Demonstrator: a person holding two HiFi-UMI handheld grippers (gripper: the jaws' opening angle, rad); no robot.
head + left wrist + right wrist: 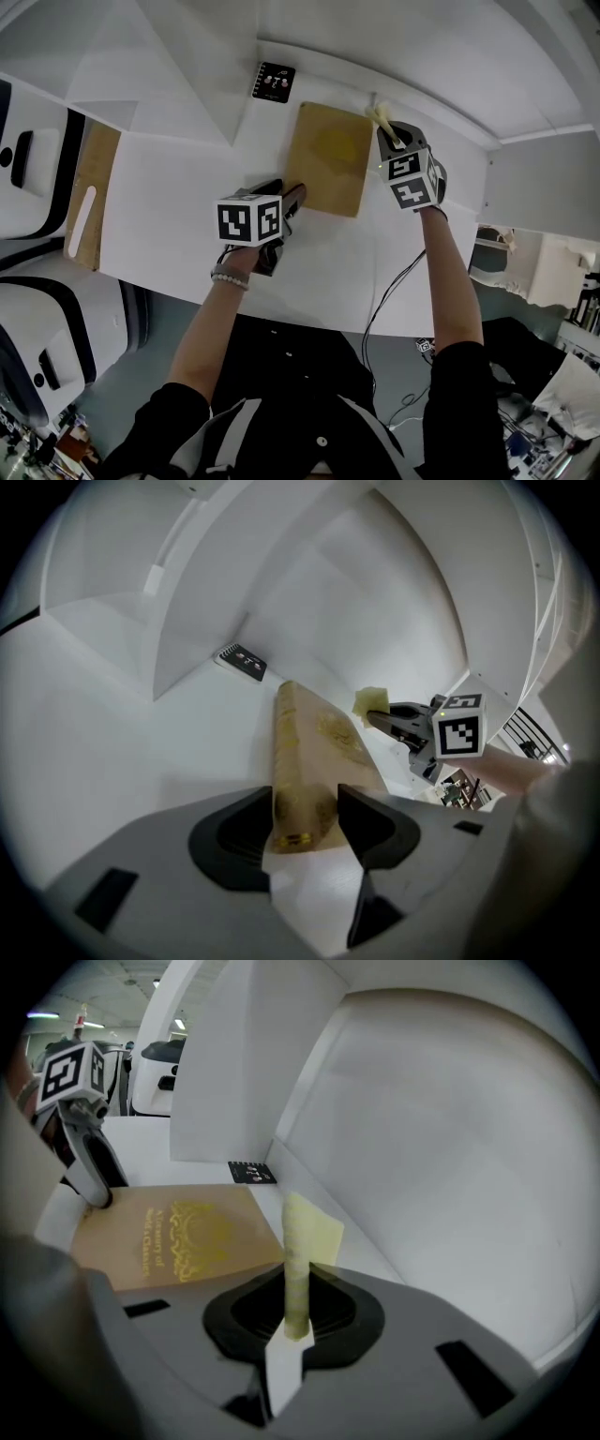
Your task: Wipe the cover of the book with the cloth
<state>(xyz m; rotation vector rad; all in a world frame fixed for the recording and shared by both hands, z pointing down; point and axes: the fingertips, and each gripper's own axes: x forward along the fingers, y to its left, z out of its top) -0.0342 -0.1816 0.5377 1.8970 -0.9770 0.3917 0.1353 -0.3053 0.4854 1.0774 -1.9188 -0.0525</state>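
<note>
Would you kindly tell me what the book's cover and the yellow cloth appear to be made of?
Book: probably matte tan card or cloth-covered board, with shiny gilt lettering. Cloth: seemingly thin, soft textile, pale yellow; it creases into a fold.

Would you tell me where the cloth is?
Head view: the cloth is pinched in the right gripper, beside the far right corner of the book.

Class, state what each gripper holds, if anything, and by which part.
Left gripper: the book, at its near spine corner. Right gripper: the cloth, by its lower end.
</note>
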